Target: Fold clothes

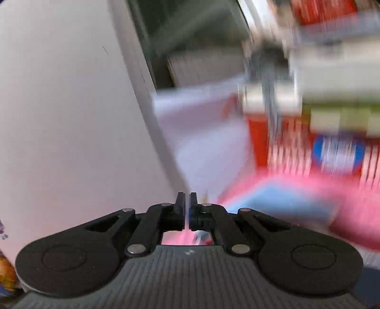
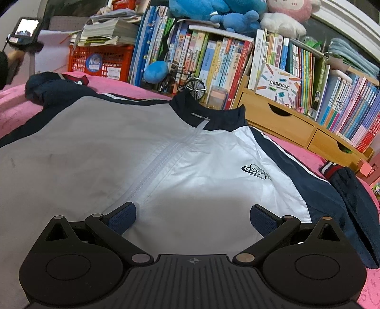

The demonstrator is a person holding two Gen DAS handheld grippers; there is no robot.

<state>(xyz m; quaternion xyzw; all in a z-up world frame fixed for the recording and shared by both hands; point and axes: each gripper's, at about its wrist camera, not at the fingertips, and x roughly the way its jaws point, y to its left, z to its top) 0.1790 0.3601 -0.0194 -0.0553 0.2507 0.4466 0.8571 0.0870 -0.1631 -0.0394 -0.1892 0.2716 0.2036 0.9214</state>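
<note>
Through my left wrist camera everything beyond my fingers is smearing with blur. My left gripper (image 1: pixel 186 204) is pointing up and away from the bed, its two fingers (image 1: pixel 180 209) pressing nearly together with only a sliver of light between them, and nothing is showing caught in that sliver. To the left of my fingers a pale wall (image 1: pixel 59 118) is filling the view. To the right and ahead, a red crate (image 1: pixel 280 140) is streaking past, and below it the pink bedspread (image 1: pixel 356 202) is lying off my right finger. The jacket is not showing here.

Through my right wrist camera the picture is sharp. My right gripper (image 2: pixel 192 214) is hovering with its fingers spread wide apart, the blue pads (image 2: pixel 122 217) facing each other and gripping nothing. The white and navy zip-up jacket (image 2: pixel 166 154) is lying flat, front up, directly under and ahead of my fingers, its zipper (image 2: pixel 163 161) running from beside my left pad up to the navy collar (image 2: pixel 213 118). A small logo (image 2: pixel 256 171) is sitting on the chest ahead of my right pad. The navy sleeve (image 2: pixel 344 202) is trailing off to my right. Far ahead a bookshelf (image 2: pixel 213 59) is standing, with a toy bicycle (image 2: pixel 187 82) before it and plush toys (image 2: pixel 237 14) on top. Far to the upper left, my other handheld unit (image 2: pixel 25 31) is raised.
</note>
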